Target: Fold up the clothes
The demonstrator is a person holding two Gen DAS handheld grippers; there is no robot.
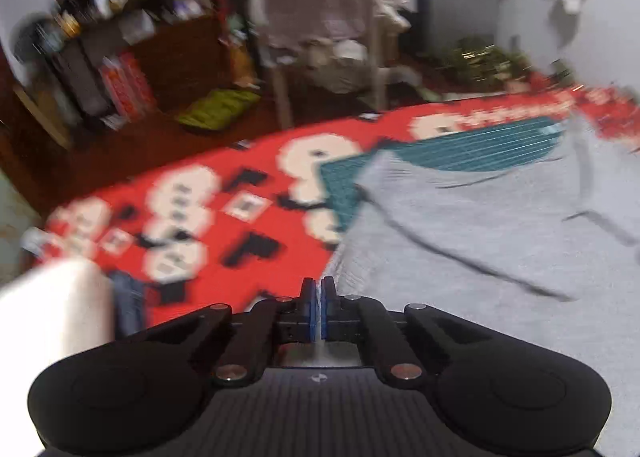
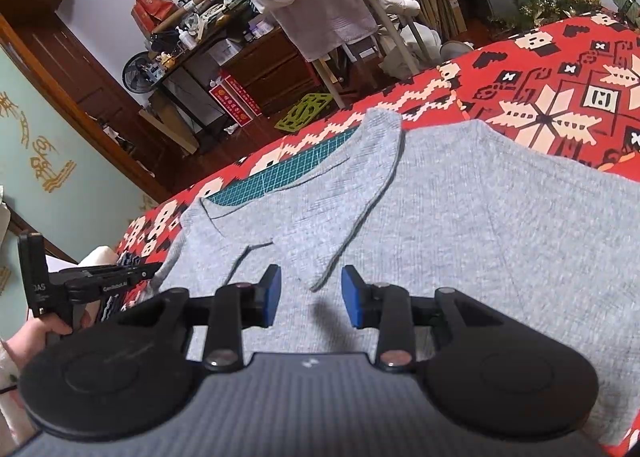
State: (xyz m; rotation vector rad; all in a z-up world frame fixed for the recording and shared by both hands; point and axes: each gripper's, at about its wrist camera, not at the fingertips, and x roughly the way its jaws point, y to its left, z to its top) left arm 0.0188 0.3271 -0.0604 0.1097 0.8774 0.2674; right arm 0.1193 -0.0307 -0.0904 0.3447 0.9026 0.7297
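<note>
One grey sweater lies spread flat on the red patterned blanket, covering most of a green cutting mat, of which only a strip shows past the sweater's far edge. From the right wrist view the sweater's long axis runs from the near side out toward the far left, where a corner of it ends at the blanket's zigzag border. One sleeve is folded back over the body and slants down, its cuff end pointing at the right gripper.

That gripper hovers over the sweater's near part with its blue pads standing apart, nothing between them but air; the cuff tip lies on the cloth just beyond the gap.

At the sweater's left edge, the left gripper has its pads pressed together on a thin fold of the sweater's hem, a sliver of grey cloth showing between them. In its own blurred view the sweater stretches away to the right of the pads and the bare blanket to their left. A hand grips its handle, low at the sweater's left side.
</note>
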